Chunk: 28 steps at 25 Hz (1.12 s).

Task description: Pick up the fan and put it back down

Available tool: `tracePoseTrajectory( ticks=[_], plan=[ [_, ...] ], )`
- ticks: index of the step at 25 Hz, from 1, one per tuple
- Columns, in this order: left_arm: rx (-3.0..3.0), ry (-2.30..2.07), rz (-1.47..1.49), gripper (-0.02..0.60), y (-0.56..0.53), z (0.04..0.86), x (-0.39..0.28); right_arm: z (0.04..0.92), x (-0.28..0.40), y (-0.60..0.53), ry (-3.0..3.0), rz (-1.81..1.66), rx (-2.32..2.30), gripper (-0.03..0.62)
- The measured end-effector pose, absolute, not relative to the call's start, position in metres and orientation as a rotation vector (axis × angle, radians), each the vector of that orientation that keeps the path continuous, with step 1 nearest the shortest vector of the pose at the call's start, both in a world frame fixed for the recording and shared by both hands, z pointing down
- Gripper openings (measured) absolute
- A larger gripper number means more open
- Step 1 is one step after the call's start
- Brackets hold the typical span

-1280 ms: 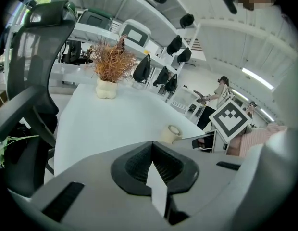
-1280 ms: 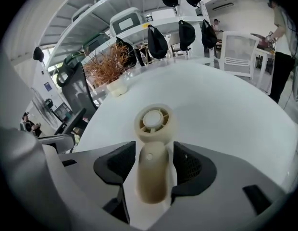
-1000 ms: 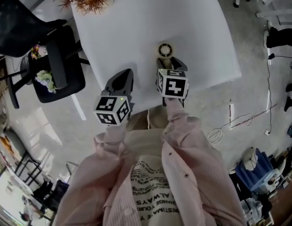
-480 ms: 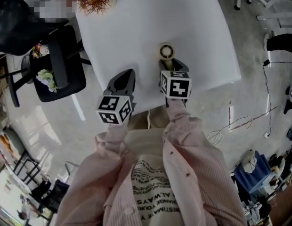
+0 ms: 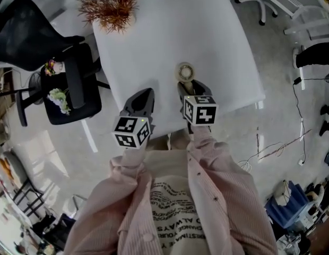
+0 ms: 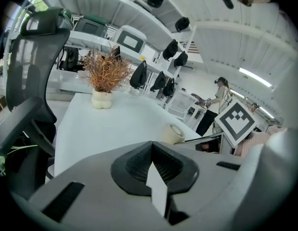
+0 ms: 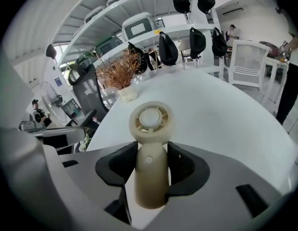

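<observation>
Right gripper: the right gripper pinches the fan by its handle, with a dark pad pressed on either side. The round head stands clear beyond the jaw tips.
Left gripper: the left gripper has its jaws pressed together at the tips with nothing between them. It is held just left of the right one, apart from it.
Fan's place: over the near part of the table, right of the middle and close to the near edge. Whether its base is clear of the top cannot be told.
Table edges: the near edge runs under both grippers, and the near right corner lies right of the fan.
Open room: bare white top lies far, left and right of the fan.
Far edge: a dried plant in a pot stands at the far left corner, well apart from the fan.
Off the table: a black chair stands at the left side, and cables lie on the floor to the right.
</observation>
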<state>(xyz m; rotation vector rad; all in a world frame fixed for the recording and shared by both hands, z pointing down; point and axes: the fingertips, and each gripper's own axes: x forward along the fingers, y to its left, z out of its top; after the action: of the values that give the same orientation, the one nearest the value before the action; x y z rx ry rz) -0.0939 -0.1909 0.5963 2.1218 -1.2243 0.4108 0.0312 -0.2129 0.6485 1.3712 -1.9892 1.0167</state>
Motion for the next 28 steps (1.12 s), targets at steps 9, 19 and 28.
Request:
tracePoseTrajectory(
  ticks=[9,19,28],
  plan=[
    [2.214,-1.251,0.323,0.002,-0.202,0.550,-0.096,0.590,0.035,-0.222,-2.138,0.975,1.390,0.184],
    [2.355,-1.324,0.242,0.002,-0.212,0.491,-0.105,0.523,0.038,-0.230,-2.317,0.882,1.413,0.186],
    [2.419,-1.428,0.108,0.002,-0.217,0.440,-0.122,0.464,0.045,-0.239,-2.477,0.752,1.475,0.186]
  ],
)
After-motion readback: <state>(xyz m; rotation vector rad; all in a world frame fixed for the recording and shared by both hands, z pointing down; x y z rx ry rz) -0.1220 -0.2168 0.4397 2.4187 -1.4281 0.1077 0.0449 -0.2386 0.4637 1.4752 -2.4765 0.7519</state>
